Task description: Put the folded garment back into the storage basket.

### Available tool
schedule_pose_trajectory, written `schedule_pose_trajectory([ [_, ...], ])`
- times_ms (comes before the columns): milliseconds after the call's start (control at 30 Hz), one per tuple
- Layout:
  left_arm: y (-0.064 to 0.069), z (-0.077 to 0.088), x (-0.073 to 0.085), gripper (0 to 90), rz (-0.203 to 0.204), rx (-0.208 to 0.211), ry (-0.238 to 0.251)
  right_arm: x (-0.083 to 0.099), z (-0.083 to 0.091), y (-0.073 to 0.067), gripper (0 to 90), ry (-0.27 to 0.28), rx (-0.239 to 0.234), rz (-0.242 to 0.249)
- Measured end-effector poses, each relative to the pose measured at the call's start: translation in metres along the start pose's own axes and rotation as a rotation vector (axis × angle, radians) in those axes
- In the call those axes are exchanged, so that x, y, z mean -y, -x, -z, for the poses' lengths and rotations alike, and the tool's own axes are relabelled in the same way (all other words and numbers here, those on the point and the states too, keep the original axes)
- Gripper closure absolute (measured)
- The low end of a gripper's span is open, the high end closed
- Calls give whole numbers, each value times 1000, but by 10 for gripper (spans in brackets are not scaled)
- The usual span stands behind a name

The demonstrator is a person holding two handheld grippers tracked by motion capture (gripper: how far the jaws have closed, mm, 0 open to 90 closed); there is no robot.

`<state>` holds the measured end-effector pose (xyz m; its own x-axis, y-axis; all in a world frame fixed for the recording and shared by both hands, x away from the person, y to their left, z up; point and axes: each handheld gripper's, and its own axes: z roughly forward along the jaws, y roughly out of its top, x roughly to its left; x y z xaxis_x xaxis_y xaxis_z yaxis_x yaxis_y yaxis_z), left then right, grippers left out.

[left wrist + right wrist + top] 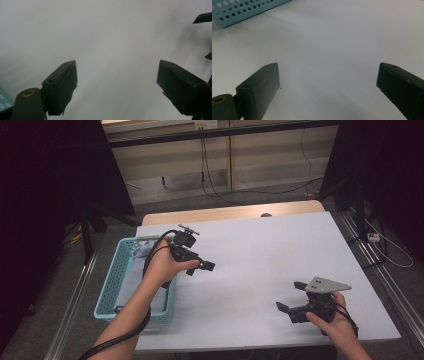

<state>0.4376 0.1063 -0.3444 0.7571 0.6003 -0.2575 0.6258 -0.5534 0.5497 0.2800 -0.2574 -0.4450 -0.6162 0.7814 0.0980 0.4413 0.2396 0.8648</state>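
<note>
Lying at the left edge of the table [260, 240], the light-blue perforated basket [116, 280] is the item nearest the work in hand; its long axis runs away from the person, parallel to that edge. Pale grey cloth [142, 251] sits inside it, bunched toward the far end.

Left gripper [197, 262]: held above the white surface just beside the basket's inner long wall, jaws pointing to the right across the table, so the basket lies behind and to the left of them. Jaws stand wide apart, nothing between them. By my judgement, any reach into the basket calls for this hand to turn back leftward; it is by far the nearer of the two.

Right gripper [290, 295]: low over the near right part of the table, well apart from the basket, jaws aimed left toward it. Jaws likewise spread wide, holding nothing.

View notes. The high view gives the basket's whole outline, its cloth and both hands. The left gripper view gives bare blurred tabletop between its jaws, a sliver of blue at the lower left corner [3, 101], and dark parts of the other gripper at the right edge. The right gripper view catches the basket's hole-patterned side wall [244, 10] at the upper left, across open tabletop.
</note>
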Motion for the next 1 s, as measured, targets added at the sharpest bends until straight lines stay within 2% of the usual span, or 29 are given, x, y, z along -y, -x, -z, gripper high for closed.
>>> schedule_pose_trajectory([
  [500, 18, -22, 19, 158, -25, 60, 5, 0, 0, -1, 40, 1, -4, 3],
  [833, 26, -27, 31, 155, -54, 65, 10, 0, 0, -2, 40, -2, -5, 5],
  [1000, 29, -28, 34, 154, -49, 69, 21, 0, 0, -2, 40, -2, -6, 9],
])
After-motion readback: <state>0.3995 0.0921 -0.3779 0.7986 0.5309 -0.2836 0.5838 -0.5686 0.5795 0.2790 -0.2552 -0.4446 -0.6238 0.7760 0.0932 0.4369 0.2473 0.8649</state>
